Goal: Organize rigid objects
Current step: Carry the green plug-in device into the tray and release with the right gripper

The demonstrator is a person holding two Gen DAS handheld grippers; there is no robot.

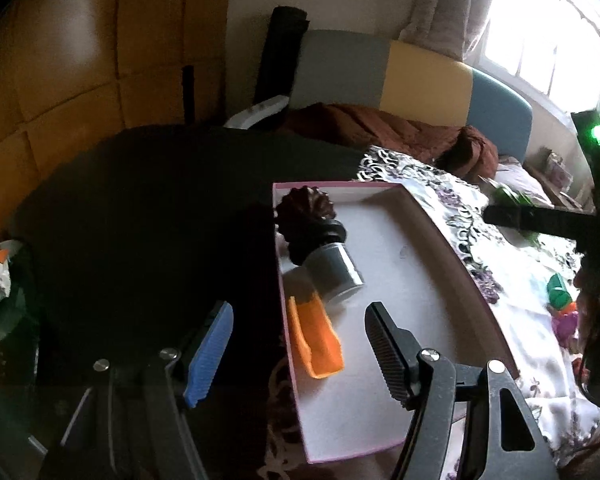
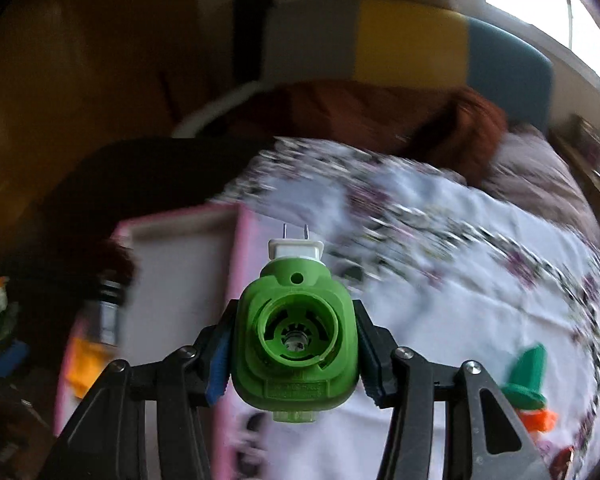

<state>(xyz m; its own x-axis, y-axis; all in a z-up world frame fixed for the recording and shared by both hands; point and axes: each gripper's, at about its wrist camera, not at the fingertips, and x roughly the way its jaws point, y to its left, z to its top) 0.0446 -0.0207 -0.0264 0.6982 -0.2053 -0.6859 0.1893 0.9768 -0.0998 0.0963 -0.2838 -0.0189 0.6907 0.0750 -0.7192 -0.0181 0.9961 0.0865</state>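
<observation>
A pink-edged white box (image 1: 428,248) lies on a flowered cloth. In it are a dark ridged bottle with a grey cap (image 1: 320,240) lying on its side and an orange piece (image 1: 316,340). My left gripper (image 1: 296,344) is open and empty, low over the box's near left edge above the orange piece. My right gripper (image 2: 294,344) is shut on a green plug-in device (image 2: 296,336) with a white two-pin plug, held above the cloth to the right of the box (image 2: 180,240). The right gripper's arm also shows in the left wrist view (image 1: 540,220).
A green and orange toy (image 2: 528,388) lies on the flowered cloth (image 2: 440,280) at the right; it also shows in the left wrist view (image 1: 558,292). A dark cloth (image 1: 140,220) covers the surface left of the box. A brown blanket (image 1: 380,128) and a coloured headboard lie behind.
</observation>
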